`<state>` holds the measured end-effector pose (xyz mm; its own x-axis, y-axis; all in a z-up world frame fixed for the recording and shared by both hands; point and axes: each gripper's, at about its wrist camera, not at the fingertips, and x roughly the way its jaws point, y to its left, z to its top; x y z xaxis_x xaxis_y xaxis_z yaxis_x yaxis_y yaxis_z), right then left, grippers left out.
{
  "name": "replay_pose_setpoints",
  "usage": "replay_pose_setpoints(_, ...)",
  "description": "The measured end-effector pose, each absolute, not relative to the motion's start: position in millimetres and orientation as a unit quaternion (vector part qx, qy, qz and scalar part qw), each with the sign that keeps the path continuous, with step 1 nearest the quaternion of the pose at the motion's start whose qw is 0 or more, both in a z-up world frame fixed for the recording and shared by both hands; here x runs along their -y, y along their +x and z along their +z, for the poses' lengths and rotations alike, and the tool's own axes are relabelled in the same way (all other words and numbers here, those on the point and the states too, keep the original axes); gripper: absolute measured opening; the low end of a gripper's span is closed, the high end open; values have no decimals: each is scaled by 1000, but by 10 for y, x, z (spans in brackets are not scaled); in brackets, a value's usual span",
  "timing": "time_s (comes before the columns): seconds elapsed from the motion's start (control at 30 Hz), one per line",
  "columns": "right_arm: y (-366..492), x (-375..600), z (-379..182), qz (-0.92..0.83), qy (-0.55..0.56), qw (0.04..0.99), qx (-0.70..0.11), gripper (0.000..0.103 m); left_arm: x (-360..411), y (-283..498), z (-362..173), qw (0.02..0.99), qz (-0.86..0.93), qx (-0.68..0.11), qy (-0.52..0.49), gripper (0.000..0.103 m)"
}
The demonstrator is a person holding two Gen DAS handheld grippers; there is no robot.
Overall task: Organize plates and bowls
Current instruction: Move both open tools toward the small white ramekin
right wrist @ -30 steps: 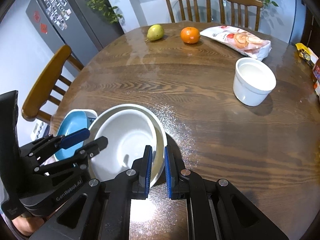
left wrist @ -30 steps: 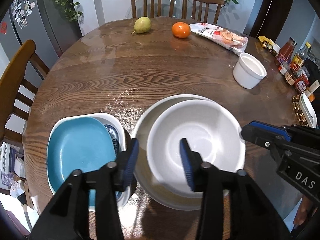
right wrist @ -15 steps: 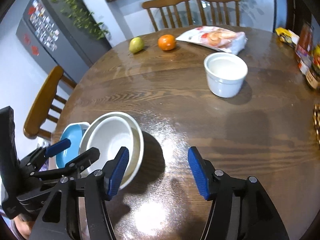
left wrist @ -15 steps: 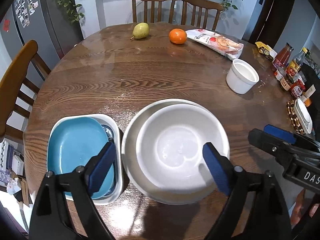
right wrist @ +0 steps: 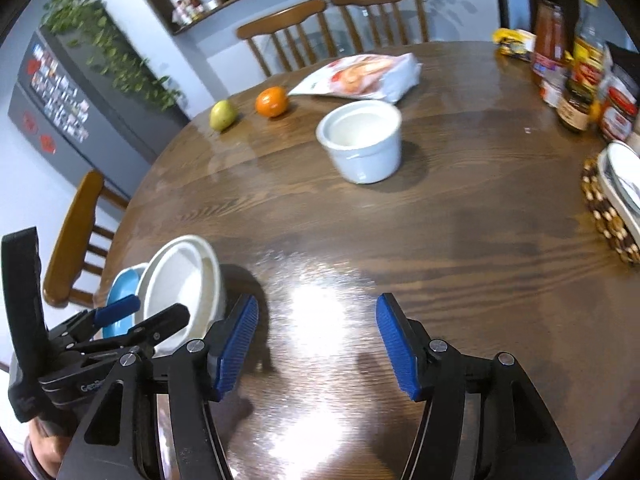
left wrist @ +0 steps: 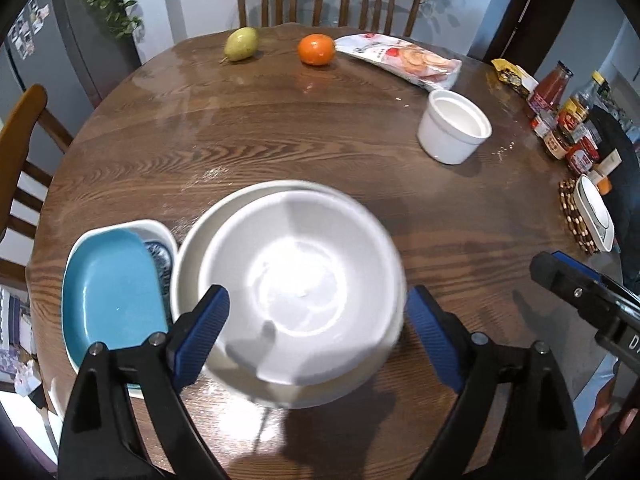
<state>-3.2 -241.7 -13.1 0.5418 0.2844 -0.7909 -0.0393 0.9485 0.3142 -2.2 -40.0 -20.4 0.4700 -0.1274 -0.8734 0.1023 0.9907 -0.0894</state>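
A white bowl (left wrist: 298, 276) sits nested inside a larger white bowl (left wrist: 224, 212) near the table's front edge; the stack also shows in the right wrist view (right wrist: 182, 276). To its left a blue plate (left wrist: 110, 296) lies on a white square dish (left wrist: 158, 230). A small white ramekin (left wrist: 454, 126) stands apart at the right (right wrist: 362, 140). My left gripper (left wrist: 316, 332) is open, its fingers on either side of the bowls' near rim, holding nothing. My right gripper (right wrist: 316, 336) is open and empty over bare table, right of the bowls.
A pear (left wrist: 240, 44), an orange (left wrist: 316, 50) and a snack bag (left wrist: 400, 60) lie at the far side. Sauce bottles and jars (left wrist: 560, 120) and a dish on a beaded mat (left wrist: 590, 220) line the right edge. Chairs stand at the back and left.
Both grippers have opened wide and let go of the bowls' rims. The right gripper has swung right and away from the bowls, toward the ramekin side. The left has pulled back slightly.
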Motion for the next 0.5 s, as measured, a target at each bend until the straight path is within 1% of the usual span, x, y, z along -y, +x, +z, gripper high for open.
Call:
replay_pose_setpoints(0.07, -50, 2559, -107, 81, 139, 870, -465, 67, 483, 0, -176, 858, -73, -509, -8, 95)
replay_pose_setpoints(0.1, -52, 2617, -97, 76, 143, 871, -464, 72, 523, 13, -163, 858, -74, -508, -7, 101)
replay_pose_setpoints(0.13, -54, 2684, -81, 71, 146, 872, -461, 73, 557, 24, -141, 860, -76, -504, -7, 102)
replay_pose_setpoints(0.33, -32, 3065, 91, 42, 146, 882, -446, 74, 831, 172, 5, 866, -88, -492, -3, 102)
replay_pose_setpoints(0.5, 104, 3272, 375, 31, 119, 898, -423, 74, 1045, 387, 163, 874, -88, -477, -4, 102)
